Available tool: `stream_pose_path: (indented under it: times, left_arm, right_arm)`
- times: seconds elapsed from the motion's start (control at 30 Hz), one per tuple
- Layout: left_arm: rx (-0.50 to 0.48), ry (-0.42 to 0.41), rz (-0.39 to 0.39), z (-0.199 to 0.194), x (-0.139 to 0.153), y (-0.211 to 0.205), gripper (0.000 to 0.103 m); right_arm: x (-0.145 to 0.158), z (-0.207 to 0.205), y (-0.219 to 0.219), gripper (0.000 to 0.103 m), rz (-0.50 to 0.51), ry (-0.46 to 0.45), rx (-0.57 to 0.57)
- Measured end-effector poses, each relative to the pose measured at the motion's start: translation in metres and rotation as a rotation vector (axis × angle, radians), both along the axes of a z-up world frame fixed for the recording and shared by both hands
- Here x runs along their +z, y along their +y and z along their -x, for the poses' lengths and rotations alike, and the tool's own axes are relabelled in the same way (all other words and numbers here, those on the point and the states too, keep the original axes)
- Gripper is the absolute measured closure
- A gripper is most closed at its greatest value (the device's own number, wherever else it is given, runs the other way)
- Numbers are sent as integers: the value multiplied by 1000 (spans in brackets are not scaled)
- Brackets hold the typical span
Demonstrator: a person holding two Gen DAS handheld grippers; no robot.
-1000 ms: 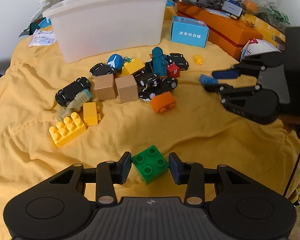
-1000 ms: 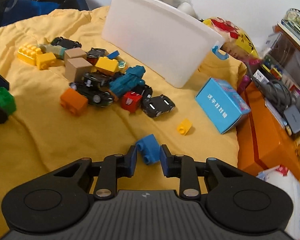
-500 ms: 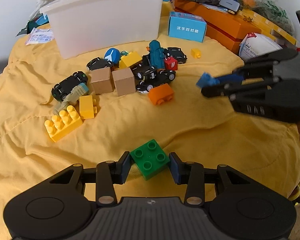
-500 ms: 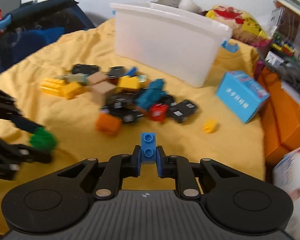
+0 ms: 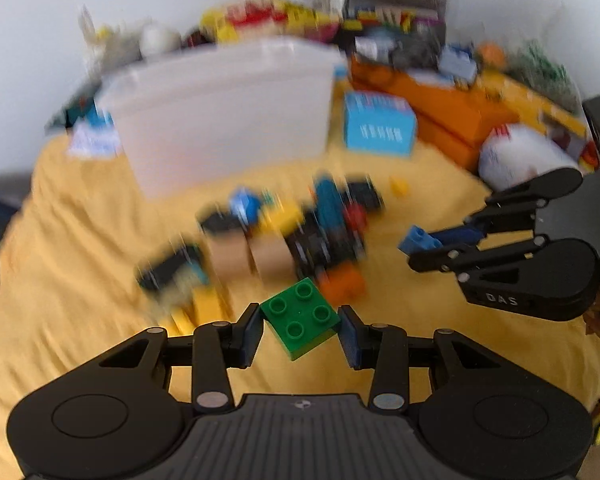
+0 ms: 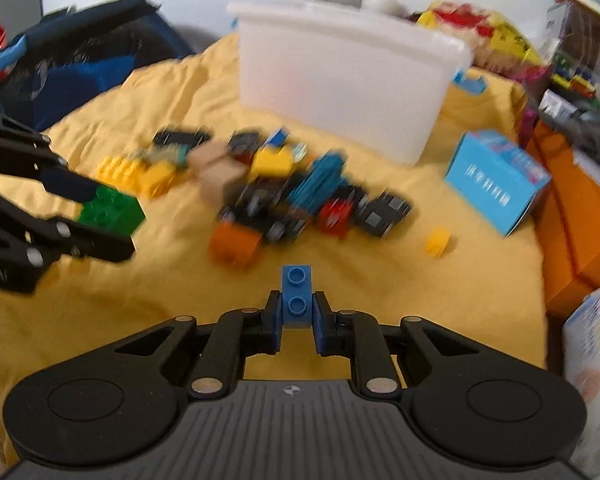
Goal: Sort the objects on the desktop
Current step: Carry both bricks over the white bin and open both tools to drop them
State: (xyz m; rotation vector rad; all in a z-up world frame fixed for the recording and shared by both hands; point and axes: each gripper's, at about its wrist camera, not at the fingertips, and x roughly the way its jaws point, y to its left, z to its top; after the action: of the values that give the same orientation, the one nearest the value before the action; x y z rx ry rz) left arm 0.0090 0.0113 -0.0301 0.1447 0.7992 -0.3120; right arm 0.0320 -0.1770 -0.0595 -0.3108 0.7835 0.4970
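**Both bricks off the cloth, bin comes next**

A yellow cloth covers the table, with clutter and orange boxes along its right edge and a white bin standing at the back. In front of the bin lies the unsorted heap of toy cars and bricks, blurred in both views. A second ago the two bricks sat on the cloth between parted pads. Now the left gripper holds the green brick lifted clear, gripped corner to corner. The right gripper, whose jaws have just been closing, is clamped narrow on the small blue brick, also raised. Both pickups look done; carrying them to the bin is probably next.
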Motion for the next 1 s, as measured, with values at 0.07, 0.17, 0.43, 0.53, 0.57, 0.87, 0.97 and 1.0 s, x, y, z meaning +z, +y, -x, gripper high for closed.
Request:
stream_pose_path:
  times: [0.07,0.17,0.43,0.53,0.57,0.87,0.97,1.0]
  left_arm:
    - [4,-52,-4,-19,20,4,59]
    - [15,-138,-33,-50,50,9,59]
    - [140,-267,21,-133,100,24,59]
    - [170,-282,21,-161,103,25,59]
    - [172,-279,17,-172,102,24,59]
    - [197,-178,-41,-215,70,26,56]
    - [197,-198,-31,-208,75,31,51]
    - [195,-207,-30,-206,78,32,47]
  right_arm:
    - [14,-12,-4,86,-14,-37,-12]
    - [42,-36,-4,85,-31,-127,-24]
    - [105,-108,15,85,-73,-304,-52]
    - [117,-134,27,85,-90,-316,-63]
    - [118,-143,31,85,-94,-309,-67]
    - [85,-202,48,84,-61,-159,-160]
    - [80,-200,48,77,-47,-161,-167]
    - [80,-199,47,76,-50,-166,-167]
